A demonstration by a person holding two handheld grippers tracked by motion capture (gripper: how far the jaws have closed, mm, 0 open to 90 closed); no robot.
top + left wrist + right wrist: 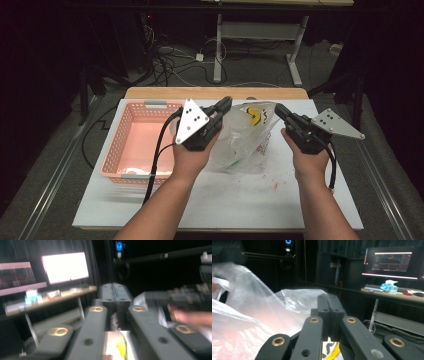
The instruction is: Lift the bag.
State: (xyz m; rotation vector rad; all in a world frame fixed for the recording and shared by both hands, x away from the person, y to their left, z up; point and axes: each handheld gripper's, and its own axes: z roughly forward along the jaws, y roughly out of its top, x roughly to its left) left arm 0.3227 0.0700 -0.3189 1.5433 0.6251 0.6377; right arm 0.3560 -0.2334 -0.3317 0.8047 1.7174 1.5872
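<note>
A clear plastic bag hangs over the white table top, stretched between both grippers. A yellow and white item lies inside it near the top. My left gripper is at the bag's left upper edge, its jaws pressed together on the film. My right gripper holds the right upper edge, jaws also together. In the right gripper view the bag billows to the left. In the left gripper view the yellow item shows below the jaws.
A pink plastic basket stands on the table's left side, close to the left hand. Red specks mark the white top under the right hand. Beyond the far edge are cables and a desk frame on the floor.
</note>
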